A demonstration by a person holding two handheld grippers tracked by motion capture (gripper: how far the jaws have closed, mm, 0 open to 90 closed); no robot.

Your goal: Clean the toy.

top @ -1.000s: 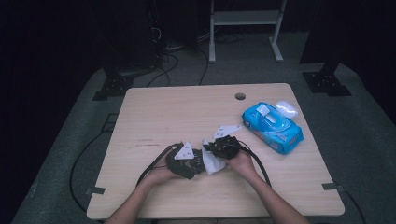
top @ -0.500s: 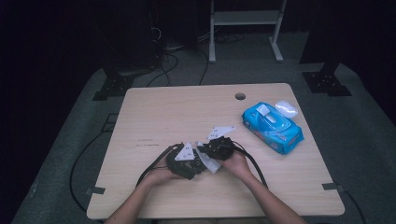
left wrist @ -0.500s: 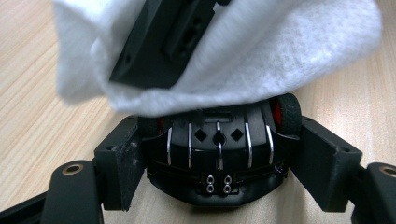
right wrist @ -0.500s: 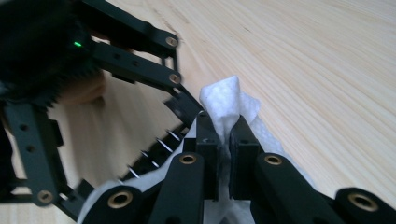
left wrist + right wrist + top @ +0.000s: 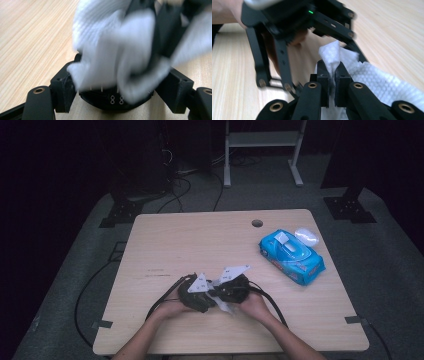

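A white wipe (image 5: 223, 306) hangs between my two grippers near the table's front middle. My right gripper (image 5: 332, 72) is shut on a fold of the wipe (image 5: 372, 80), which bunches up above its pads and spreads away to the right. My left gripper (image 5: 120, 85) stands with its jaws wide apart; the crumpled wipe (image 5: 105, 50) lies loosely between them, blurred, with the right gripper's black jaws just behind it. In the high view the left gripper (image 5: 200, 299) and right gripper (image 5: 222, 295) almost touch, tips facing each other.
A blue pack of wipes (image 5: 291, 257) lies at the right of the wooden table (image 5: 190, 240), with a small white object (image 5: 306, 236) beside its far end. A cable hole (image 5: 257, 223) sits near the far edge. Cables trail off the front.
My right gripper has shifted a little left and nearer with the wipe, closing up against the left gripper. The left hand has stayed put.
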